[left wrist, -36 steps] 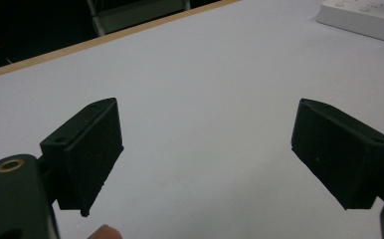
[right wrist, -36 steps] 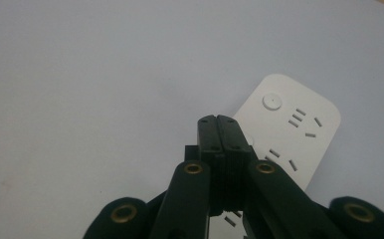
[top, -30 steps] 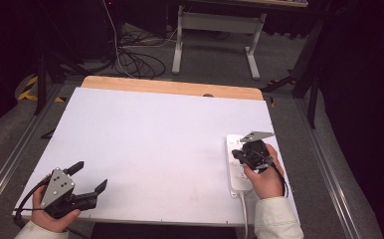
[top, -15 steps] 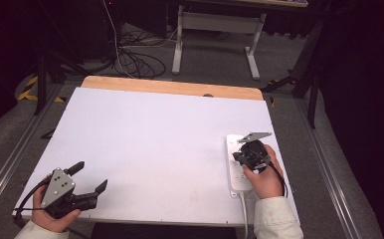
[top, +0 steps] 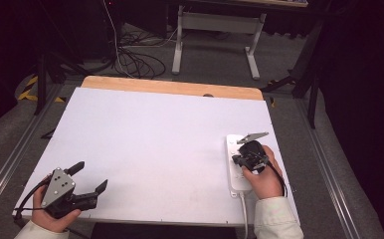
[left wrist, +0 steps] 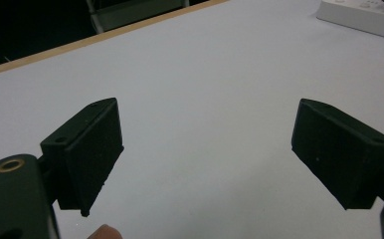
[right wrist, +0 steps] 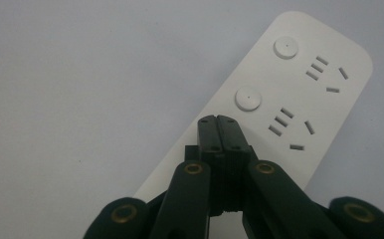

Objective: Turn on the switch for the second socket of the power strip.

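Comparing with a second back, nothing has shifted: both hands sit where they were, so the press looks not yet made. The right gripper (right wrist: pixel 217 119), jaws pinched together and empty, hovers over the white power strip (top: pixel 236 164), its tips just short of a round button (right wrist: pixel 248 99); the left gripper (top: pixel 88 177) gapes wide, well apart

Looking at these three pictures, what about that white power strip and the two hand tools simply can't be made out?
- White plastic power strip, right gripper view: its near end is covered by the shut right tool; whether the tips touch it is unclear.
- High view: the strip's buttons and sockets are too small, partly under the hand.
- Left gripper view: the strip is cut off at the top edge, beyond the open left tool.
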The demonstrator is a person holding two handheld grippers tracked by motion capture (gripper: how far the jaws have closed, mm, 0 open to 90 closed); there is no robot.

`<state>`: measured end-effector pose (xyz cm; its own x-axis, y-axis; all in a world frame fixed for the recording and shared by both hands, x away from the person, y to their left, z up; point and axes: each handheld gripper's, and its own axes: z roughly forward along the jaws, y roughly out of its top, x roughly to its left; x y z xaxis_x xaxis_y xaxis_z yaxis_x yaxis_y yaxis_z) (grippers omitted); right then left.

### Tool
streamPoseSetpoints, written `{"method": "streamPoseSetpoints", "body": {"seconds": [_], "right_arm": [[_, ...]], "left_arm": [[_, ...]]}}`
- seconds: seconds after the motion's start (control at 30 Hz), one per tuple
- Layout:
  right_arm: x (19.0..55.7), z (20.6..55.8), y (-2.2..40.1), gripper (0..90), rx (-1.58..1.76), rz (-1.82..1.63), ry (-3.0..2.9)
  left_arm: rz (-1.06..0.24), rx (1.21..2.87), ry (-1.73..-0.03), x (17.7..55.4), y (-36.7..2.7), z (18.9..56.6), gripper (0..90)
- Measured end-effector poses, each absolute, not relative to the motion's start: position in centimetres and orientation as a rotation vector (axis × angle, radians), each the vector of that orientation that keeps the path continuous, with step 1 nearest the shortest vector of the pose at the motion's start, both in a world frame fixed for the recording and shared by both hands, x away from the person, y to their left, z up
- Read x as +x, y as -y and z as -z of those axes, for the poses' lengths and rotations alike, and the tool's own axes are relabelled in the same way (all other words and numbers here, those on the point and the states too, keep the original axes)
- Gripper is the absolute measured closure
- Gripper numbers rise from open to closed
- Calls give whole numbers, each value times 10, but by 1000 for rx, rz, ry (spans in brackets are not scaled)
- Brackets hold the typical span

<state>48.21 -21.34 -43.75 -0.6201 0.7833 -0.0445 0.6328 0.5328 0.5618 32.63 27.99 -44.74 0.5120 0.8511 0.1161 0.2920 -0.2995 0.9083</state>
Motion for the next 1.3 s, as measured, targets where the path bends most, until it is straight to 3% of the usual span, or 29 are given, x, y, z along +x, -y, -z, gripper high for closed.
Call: {"method": "streamPoseSetpoints", "body": {"seconds": [1.3], "right_arm": [[480,442,211,900,1217,-717,-2474]], "left_arm": [[-776,1846,-950,326,-280,447,130]]}}
